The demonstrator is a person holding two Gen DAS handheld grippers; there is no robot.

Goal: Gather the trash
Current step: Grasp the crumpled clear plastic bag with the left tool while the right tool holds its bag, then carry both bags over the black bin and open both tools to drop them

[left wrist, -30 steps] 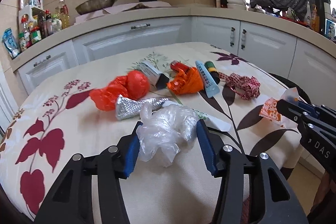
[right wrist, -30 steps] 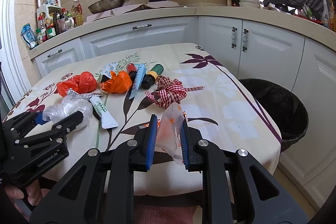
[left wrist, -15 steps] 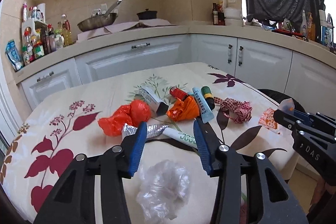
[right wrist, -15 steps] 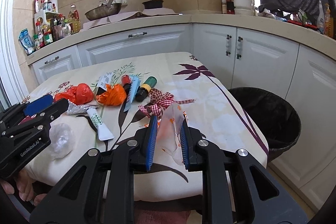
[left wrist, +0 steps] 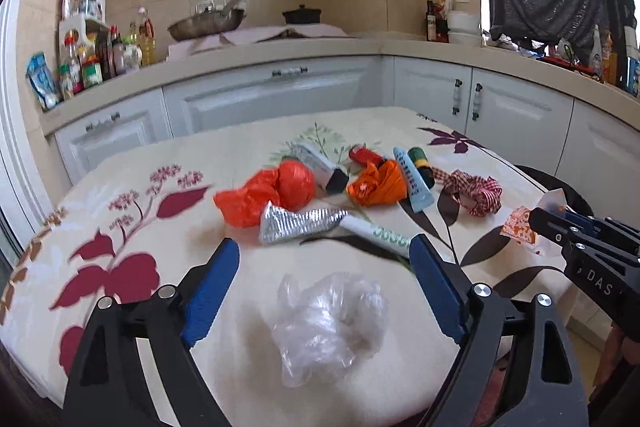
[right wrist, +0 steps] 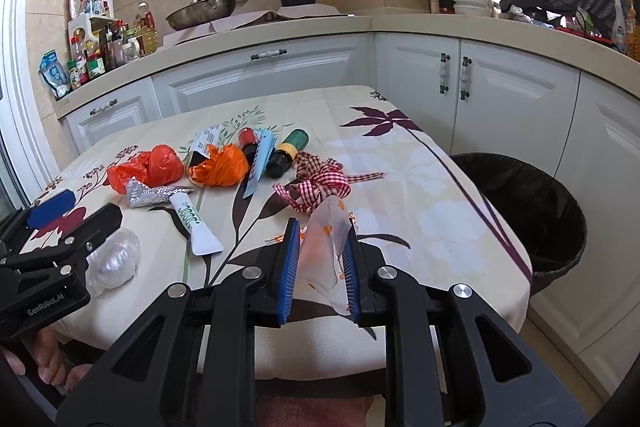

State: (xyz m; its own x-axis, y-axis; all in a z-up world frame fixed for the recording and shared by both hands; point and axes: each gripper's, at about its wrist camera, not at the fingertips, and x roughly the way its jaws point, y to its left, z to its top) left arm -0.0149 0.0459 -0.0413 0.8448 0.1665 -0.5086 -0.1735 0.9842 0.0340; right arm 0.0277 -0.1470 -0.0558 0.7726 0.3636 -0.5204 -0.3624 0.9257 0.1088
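Jaws of the left gripper (left wrist: 324,291) spread wide, empty, above a crumpled clear plastic bag (left wrist: 328,323) lying loose on the surface (left wrist: 132,195) near its front edge; bag apart from both blue pads. Jaws of the right gripper (right wrist: 320,263) closed on a translucent plastic wrapper with orange print (right wrist: 326,251), held upright between the pads, above the front edge of the surface (right wrist: 440,227).

Across the middle of the flower-patterned tablecloth, left to right in the right wrist view: red crumpled plastic bag (right wrist: 146,167); silver foil wrapper (right wrist: 154,193) touching its front; white squeezed tube with green lettering (right wrist: 194,225) pointing toward the front edge; orange crumpled plastic bag (right wrist: 220,167); small red-capped dark bottle (right wrist: 249,143); flattened light-blue tube (right wrist: 259,163); dark bottle with green cap and yellow band (right wrist: 286,149); red-and-white checked ribbon (right wrist: 320,183), just behind the held wrapper.

Round black bin lined with a black bag (right wrist: 528,211) on the floor beside the right edge of the surface, near the white cabinets (right wrist: 500,99).
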